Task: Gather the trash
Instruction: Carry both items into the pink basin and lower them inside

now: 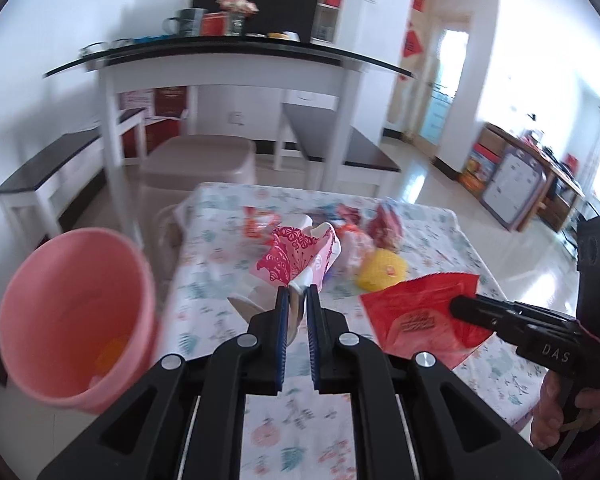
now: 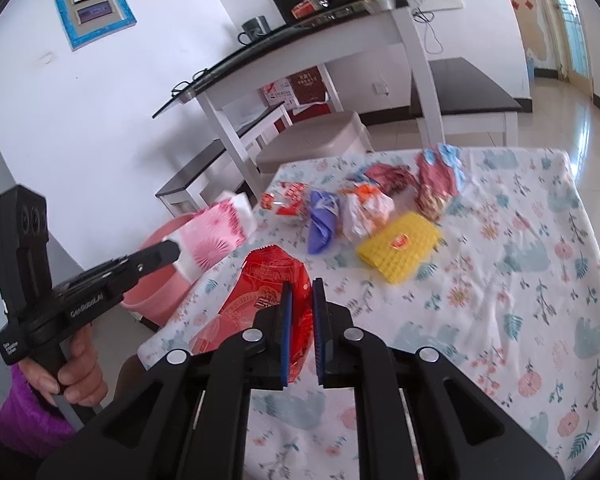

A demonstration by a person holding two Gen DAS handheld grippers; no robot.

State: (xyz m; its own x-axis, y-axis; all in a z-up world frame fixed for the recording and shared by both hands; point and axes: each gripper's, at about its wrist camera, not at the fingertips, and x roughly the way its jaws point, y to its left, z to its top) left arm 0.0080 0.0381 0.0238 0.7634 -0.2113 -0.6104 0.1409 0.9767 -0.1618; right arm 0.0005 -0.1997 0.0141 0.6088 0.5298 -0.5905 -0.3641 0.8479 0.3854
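My left gripper (image 1: 298,289) is shut on a pink-and-white patterned paper bag (image 1: 296,254), held up off the table near its left edge; the same bag (image 2: 216,236) shows in the right wrist view beside the left gripper (image 2: 174,250). A pink bucket (image 1: 76,316) stands on the floor to the left, with something yellow at its bottom. My right gripper (image 2: 299,286) is shut on a red snack bag (image 2: 268,292), lifted over the table's near left part; in the left wrist view the red bag (image 1: 420,312) hangs from the right gripper (image 1: 454,306).
Several wrappers lie on the floral tablecloth (image 2: 500,280): a yellow pack (image 2: 400,246), a purple wrapper (image 2: 322,220), an orange-white one (image 2: 366,206), dark red ones (image 2: 432,184). A beige stool (image 1: 200,160) and white benches stand beyond the table. A hand (image 2: 76,364) grips the left handle.
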